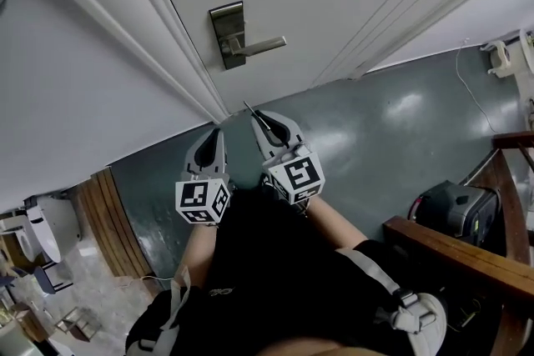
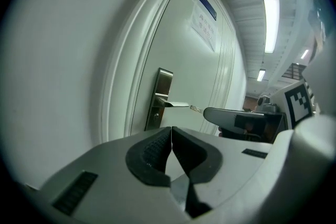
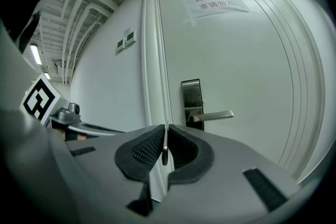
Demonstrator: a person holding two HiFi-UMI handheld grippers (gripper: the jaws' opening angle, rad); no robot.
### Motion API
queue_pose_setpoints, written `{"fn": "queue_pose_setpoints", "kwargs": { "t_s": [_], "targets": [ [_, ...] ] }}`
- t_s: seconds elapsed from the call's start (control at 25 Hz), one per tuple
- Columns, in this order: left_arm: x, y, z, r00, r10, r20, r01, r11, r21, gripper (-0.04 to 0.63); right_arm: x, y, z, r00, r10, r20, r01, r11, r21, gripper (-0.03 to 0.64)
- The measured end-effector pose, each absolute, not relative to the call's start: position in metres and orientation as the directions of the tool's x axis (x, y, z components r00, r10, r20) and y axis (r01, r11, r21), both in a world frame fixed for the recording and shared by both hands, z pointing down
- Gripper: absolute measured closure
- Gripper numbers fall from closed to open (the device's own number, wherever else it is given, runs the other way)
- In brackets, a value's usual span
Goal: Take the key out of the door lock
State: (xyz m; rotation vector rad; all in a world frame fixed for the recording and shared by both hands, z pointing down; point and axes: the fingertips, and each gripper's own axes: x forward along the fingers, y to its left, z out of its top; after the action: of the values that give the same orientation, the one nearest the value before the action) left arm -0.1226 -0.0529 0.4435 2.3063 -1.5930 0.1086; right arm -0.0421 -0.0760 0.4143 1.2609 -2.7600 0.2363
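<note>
The right claw [image 3: 166,128] is pinching the key [image 3: 165,150] by its flat sides, well away from the lock [image 3: 192,97]. The left claw [image 2: 171,131] is sitting closed with nothing in it. The key is looking thin, light, stiff and slippery, so a firm pinch on the flat sides seems best.

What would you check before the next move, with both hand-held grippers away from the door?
1. Key pinched between the right hand-held gripper's pads: ok.
2. Key out of the door lock: ok, nothing sticks out of the plate.
3. Left hand-held gripper shut and empty: ok.
4. Door handle level, untouched by either gripper: ok.
5. Door fully latched: cannot tell.
</note>
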Motion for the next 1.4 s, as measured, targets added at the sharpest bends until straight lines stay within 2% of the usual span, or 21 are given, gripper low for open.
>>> {"fn": "queue_pose_setpoints", "kwargs": {
  "t_s": [0.36,0.92,1.12,1.4],
  "targets": [
    [-0.145,-0.066,0.399,0.376,-0.917,0.136,-0.916,-0.346,0.204,0.572,-0.054,-0.082,0.366,-0.608,-0.791,0.066,-0.793,0.609,-0.008,0.586],
    [-0.134,-0.066,0.316,0.419,-0.907,-0.036,-0.894,-0.420,0.156,0.572,-0.037,-0.083,0.306,-0.529,-0.848,-0.026,-0.848,0.528,0.042,0.586],
    [-0.127,-0.064,0.300,0.430,-0.901,-0.055,-0.892,-0.433,0.127,0.572,-0.027,-0.081,0.291,-0.520,-0.851,-0.077,-0.854,0.517,0.056,0.586],
    [-0.122,-0.063,0.294,0.440,-0.895,-0.076,-0.883,-0.447,0.144,0.572,-0.016,-0.080,0.284,-0.496,-0.864,-0.084,-0.868,0.491,0.074,0.586]
  ]
}}
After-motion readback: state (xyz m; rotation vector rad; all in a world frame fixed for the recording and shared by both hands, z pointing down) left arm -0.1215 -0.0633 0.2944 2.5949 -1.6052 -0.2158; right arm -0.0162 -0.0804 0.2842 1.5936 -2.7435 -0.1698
